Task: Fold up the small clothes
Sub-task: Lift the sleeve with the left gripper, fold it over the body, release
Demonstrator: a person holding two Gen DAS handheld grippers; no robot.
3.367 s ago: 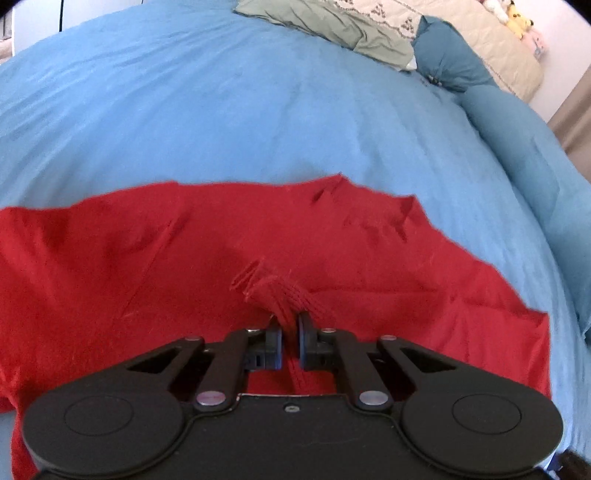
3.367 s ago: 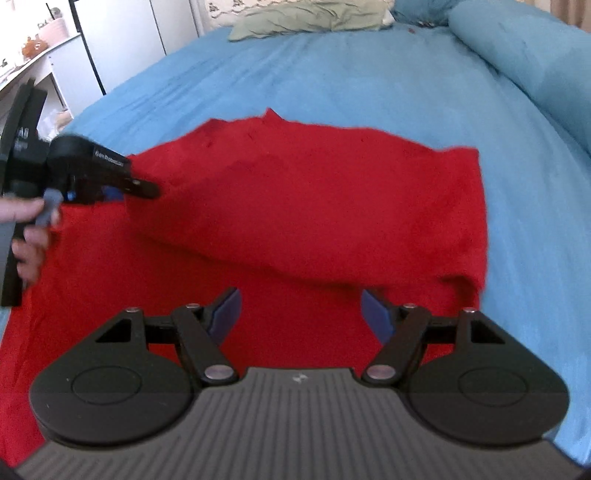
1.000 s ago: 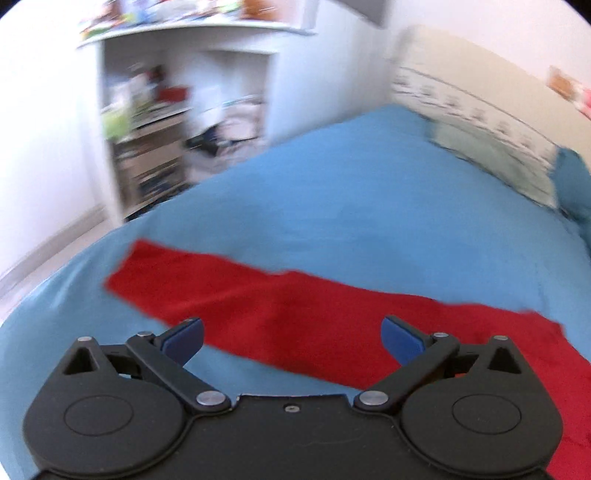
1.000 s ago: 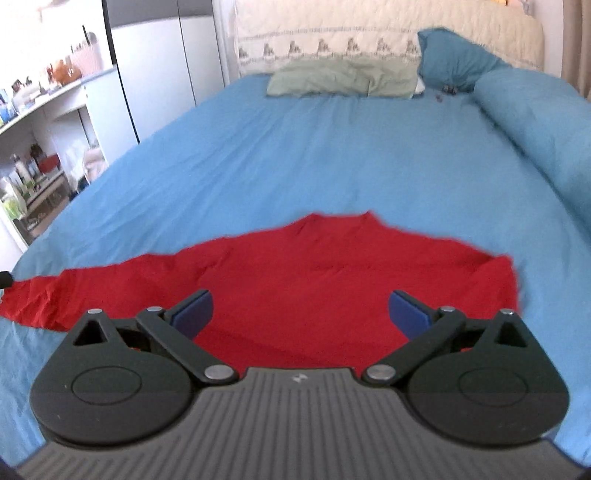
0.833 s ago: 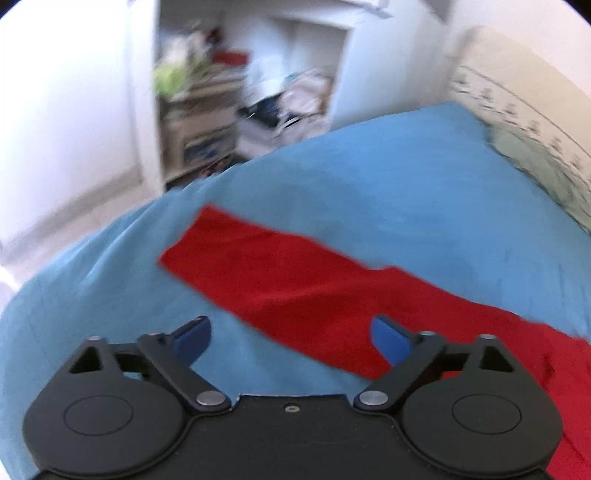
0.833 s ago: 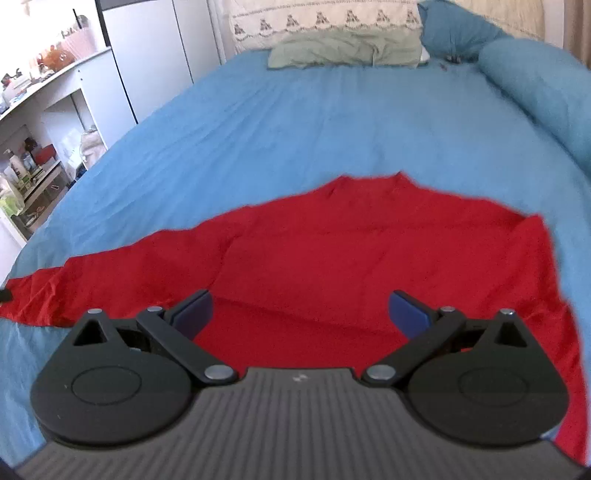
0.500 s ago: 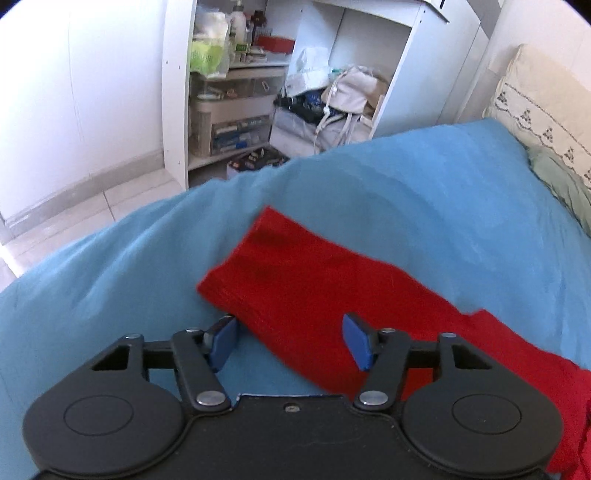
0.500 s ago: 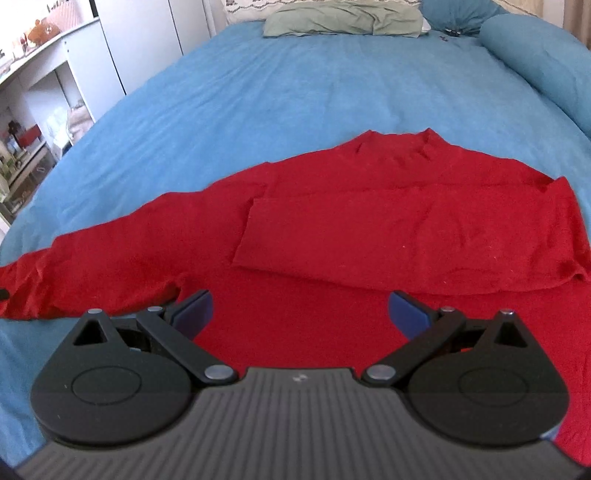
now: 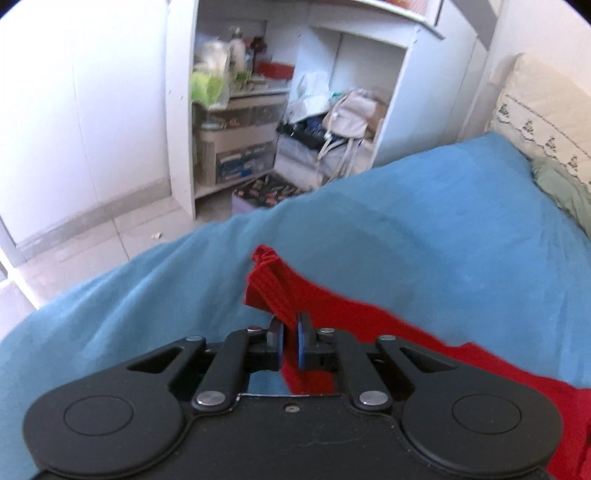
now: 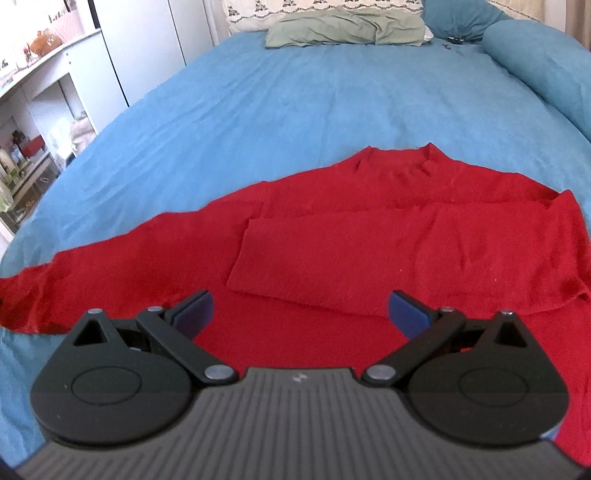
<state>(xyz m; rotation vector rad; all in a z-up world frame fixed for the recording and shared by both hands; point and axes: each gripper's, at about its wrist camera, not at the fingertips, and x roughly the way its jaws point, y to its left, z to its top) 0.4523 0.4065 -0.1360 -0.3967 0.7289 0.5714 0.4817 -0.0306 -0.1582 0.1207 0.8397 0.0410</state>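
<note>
A red long-sleeved top lies spread on the blue bedspread. Its right sleeve is folded across the chest, and its left sleeve stretches out toward the bed's left edge. In the left wrist view my left gripper is shut on the bunched cuff end of that sleeve, which puckers into pleats just past the pads. My right gripper stands open above the lower front of the top, with nothing between its fingers.
White shelves full of bags and boxes stand past the bed's left edge, above a tiled floor. A green pillow and a blue bolster lie at the head of the bed.
My left gripper travelled out along the sleeve to its cuff and its jaws went from wide open to shut on it. The right gripper dropped closer to the top and stayed open.
</note>
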